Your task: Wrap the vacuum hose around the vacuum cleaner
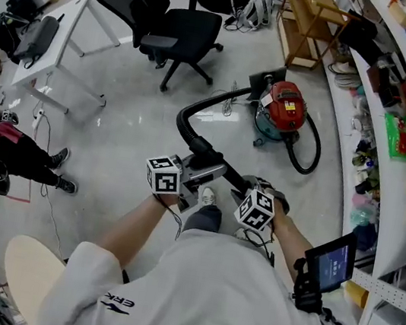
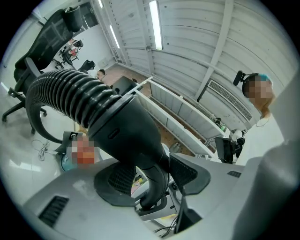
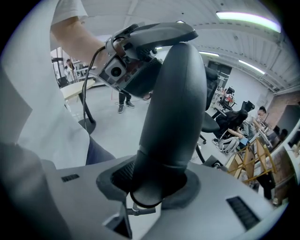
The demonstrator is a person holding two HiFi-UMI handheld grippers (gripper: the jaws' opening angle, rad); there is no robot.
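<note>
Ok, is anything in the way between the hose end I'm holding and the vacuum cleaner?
Nothing visible does. Only bare floor lies between the hose end and the red vacuum cleaner.

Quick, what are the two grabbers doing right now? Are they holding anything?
Left gripper: closed on the vacuum hose, just past its ribbed part.
Right gripper: closed on the vacuum hose's smooth black end.

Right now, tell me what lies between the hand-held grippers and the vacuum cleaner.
In the head view: bare shiny floor, spanned by the black hose arching from the left hand-held gripper and right hand-held gripper to the red vacuum cleaner.
</note>
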